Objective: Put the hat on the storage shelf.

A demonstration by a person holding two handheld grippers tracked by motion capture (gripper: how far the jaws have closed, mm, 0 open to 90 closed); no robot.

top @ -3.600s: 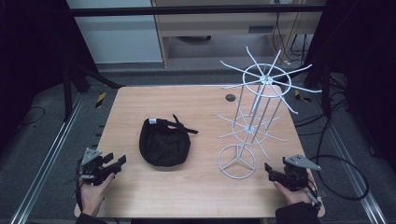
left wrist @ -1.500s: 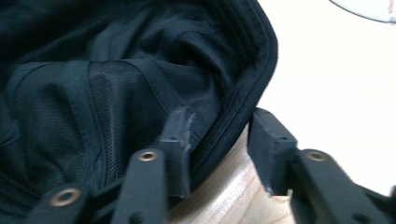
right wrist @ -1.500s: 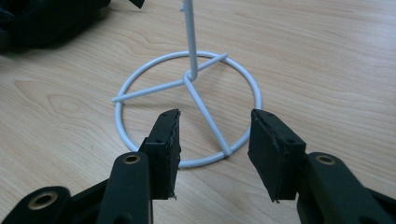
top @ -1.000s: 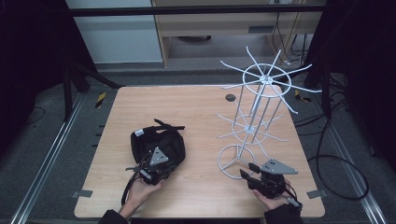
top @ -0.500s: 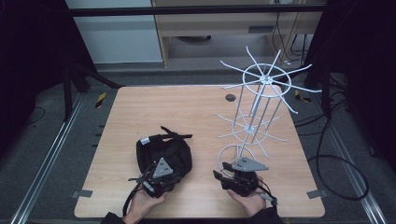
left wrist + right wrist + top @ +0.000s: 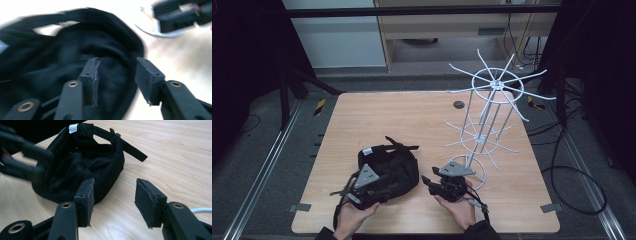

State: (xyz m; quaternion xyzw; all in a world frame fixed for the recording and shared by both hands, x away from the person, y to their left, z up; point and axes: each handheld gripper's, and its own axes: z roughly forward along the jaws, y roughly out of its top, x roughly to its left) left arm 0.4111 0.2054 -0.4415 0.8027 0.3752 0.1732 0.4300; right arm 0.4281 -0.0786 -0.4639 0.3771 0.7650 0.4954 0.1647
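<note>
Cap [image 6: 388,167], black and upturned, is lying on the bench [image 6: 422,120] beside the white wire rack [image 6: 484,125]. Left gripper [image 6: 116,76] is just opening over its rim, gripping nothing; right gripper [image 6: 113,195] is approaching wide and empty. Next, one must be closing on the rim.

High view: table top [image 6: 412,120] evenly lit from overhead, surroundings dark from 9 to 3 o'clock; soft short shadows under the wire rack [image 6: 484,125], no glare. Black cap [image 6: 387,167] reads as near-featureless dark mass. Left gripper view: heavy motion blur, background blown out to white at 12 and 3 o'clock, jaws sharper than cap. Right gripper view: bright, wood grain crisp, blur limited to the other gripper [image 6: 22,155] at 9 o'clock.
</note>
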